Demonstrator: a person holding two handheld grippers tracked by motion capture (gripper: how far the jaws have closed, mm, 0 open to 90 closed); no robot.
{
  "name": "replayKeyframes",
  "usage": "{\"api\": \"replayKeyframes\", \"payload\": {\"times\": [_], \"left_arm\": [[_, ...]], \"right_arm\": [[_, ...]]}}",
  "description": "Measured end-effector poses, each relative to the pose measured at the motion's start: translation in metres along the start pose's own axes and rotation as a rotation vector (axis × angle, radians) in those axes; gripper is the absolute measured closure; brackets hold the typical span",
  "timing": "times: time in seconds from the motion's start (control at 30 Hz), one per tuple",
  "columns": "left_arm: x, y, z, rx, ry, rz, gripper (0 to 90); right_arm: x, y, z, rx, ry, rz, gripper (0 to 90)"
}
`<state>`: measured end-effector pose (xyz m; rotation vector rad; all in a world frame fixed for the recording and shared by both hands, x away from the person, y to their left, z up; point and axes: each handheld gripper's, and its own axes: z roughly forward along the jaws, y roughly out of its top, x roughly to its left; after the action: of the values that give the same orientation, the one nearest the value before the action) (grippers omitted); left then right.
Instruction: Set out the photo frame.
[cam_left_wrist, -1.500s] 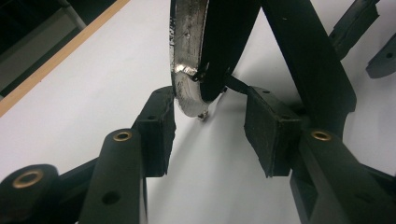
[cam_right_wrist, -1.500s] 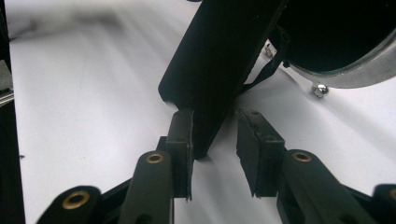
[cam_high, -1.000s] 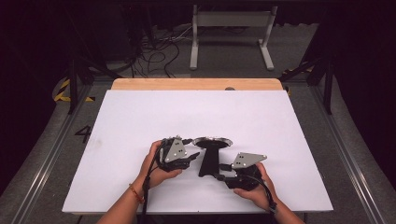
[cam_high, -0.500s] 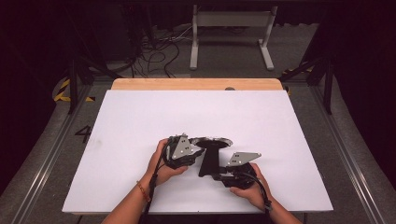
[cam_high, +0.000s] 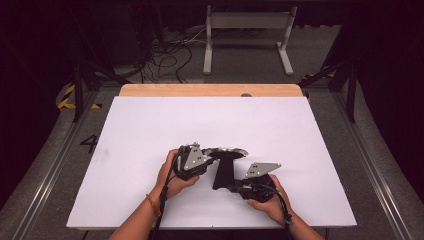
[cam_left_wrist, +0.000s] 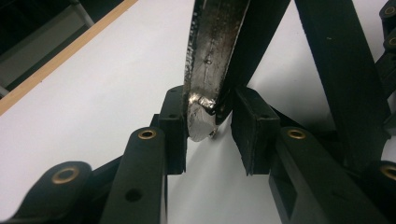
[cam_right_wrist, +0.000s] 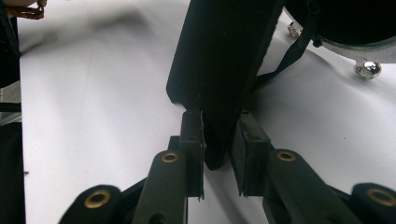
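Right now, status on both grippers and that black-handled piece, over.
Left gripper has just been closing around the metal rim. Right gripper has just been closing on the black handle, pads at its end. Nothing else on the white table.

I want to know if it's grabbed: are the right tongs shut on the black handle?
Yes, shut: the right tongs have just been closing, and both pads press the black handle.
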<state>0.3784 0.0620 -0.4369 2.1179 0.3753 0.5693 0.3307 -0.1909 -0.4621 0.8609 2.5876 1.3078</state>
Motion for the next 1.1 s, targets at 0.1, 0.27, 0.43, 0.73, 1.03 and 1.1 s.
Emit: {"api": "replayKeyframes", "payload": {"times": [0.1, 0.27, 0.43, 0.73, 1.03, 1.1], "left_arm": [[0.0004, -0.0006, -0.001, 0.006, 0.002, 0.004, 68.0], [-0.0009, -0.0002, -0.0021, 0.017, 0.014, 0.014, 68.5], [-0.0011, -0.0001, -0.0027, 0.02, 0.019, 0.016, 68.7], [-0.0016, 0.0005, -0.002, 0.02, 0.022, 0.019, 68.8], [-0.0011, -0.0002, -0.0028, 0.024, 0.017, 0.016, 69.3], [-0.0013, -0.0001, -0.003, 0.026, 0.018, 0.018, 69.5]], "right_arm": [[-0.0011, -0.0003, -0.0014, 0.002, 0.006, -0.005, 77.9], [-0.0024, -0.0007, -0.0031, 0.004, 0.013, -0.009, 79.3], [-0.0026, -0.0008, -0.0035, 0.006, 0.014, -0.008, 79.4], [0.0008, 0.001, 0.0018, -0.003, -0.02, 0.009, 56.3], [0.0035, 0.0023, 0.0049, -0.006, -0.014, 0.008, 73.0], [0.0014, 0.0019, 0.004, -0.008, 0.001, 0.021, 73.9]]}}
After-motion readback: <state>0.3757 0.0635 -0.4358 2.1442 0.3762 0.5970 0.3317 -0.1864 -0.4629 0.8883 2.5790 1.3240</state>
